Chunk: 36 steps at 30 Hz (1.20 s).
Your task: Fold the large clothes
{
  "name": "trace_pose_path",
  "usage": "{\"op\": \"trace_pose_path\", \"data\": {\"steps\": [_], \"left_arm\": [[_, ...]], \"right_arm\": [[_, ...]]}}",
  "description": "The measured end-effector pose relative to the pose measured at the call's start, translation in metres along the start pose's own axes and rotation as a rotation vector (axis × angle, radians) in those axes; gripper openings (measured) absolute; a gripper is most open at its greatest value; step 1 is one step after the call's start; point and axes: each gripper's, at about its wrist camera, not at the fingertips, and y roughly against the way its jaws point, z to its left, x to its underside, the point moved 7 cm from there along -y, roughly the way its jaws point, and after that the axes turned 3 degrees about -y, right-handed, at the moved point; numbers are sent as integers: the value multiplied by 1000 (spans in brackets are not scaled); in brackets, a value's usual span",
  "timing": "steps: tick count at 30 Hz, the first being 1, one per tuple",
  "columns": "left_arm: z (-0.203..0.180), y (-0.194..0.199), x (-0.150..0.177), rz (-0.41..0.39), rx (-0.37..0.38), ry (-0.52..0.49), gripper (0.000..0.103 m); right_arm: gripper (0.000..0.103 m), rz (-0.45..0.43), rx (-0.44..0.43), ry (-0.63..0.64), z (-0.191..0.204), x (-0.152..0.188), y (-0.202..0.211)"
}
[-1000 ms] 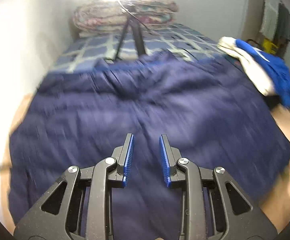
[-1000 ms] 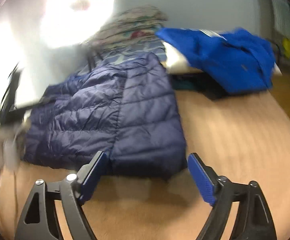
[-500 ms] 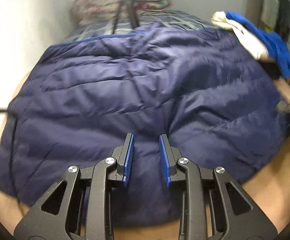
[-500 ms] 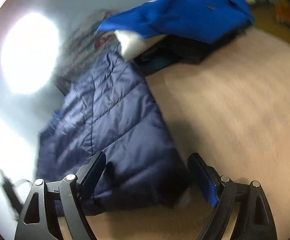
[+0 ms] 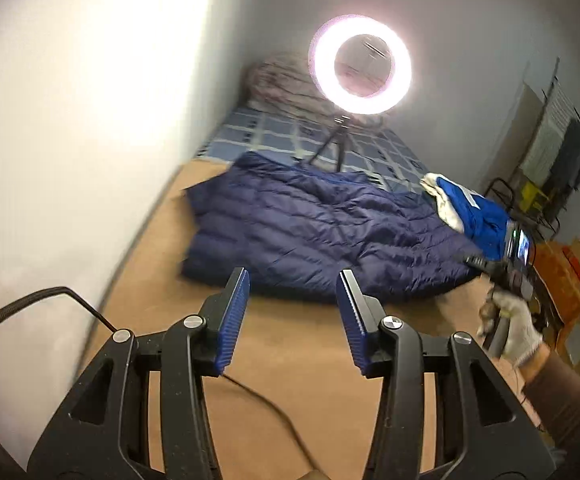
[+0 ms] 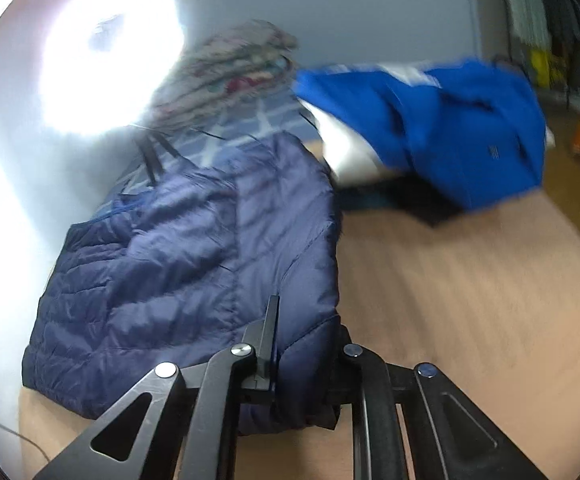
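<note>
A navy quilted puffer jacket (image 5: 313,236) lies folded on the brown surface (image 5: 290,352); it also shows in the right wrist view (image 6: 194,264). My left gripper (image 5: 291,312) is open and empty, held back from the jacket's near edge. My right gripper (image 6: 305,344) is shut on the jacket's near right corner; the fabric bulges between the jaws and hides the right finger. In the left wrist view the right gripper (image 5: 489,268) sits at the jacket's right corner, held by a gloved hand (image 5: 509,328).
A bright blue garment on a white one (image 6: 449,140) lies at the back right. A ring light on a tripod (image 5: 359,66) stands behind the jacket on a blue checked sheet (image 5: 282,132), before a folded quilt (image 6: 234,68). A wall runs along the left; a black cable (image 5: 258,396) crosses the surface.
My left gripper opened wider and pulled back from over the jacket. My right gripper moved in and closed on the jacket's near right corner.
</note>
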Motion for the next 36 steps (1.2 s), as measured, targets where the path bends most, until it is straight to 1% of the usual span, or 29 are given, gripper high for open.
{"op": "trace_pose_path", "data": {"steps": [3,4,6,7,8,11,14,19,23,29,32,35,36], "left_arm": [[31,28,31,21,-36,57,46],[37,32,39,28,-39,74,46],[54,44,60,48,-26,139,46],[58,48,65,48,-29,154,46],[67,53,73,44,-48,174,46],[76,61,83,41,-67,183,46],[81,66,91,37,-70,189,46],[83,72,94,21,-70,165,46],[86,77,93,14,-62,159,46],[98,80,99,17,-69,177,46],[101,78,102,24,-73,179,46],[103,74,107,38,-76,182,46],[103,73,109,43,-78,182,46]], "right_arm": [[9,-33,-18,33,23,-12,15],[9,-40,-26,38,29,-15,20],[9,-65,-44,60,47,-23,30],[9,-79,-59,74,58,-27,36],[9,-91,-76,89,69,-30,43],[9,-125,-115,152,108,-39,51],[8,-148,-144,213,145,-40,60],[8,-155,-183,286,202,-36,61],[8,-152,-216,360,252,-23,55],[8,-114,-282,462,319,11,39],[8,-74,-323,515,357,38,24],[8,-11,-365,556,391,72,1],[8,23,-378,571,404,88,-12]]}}
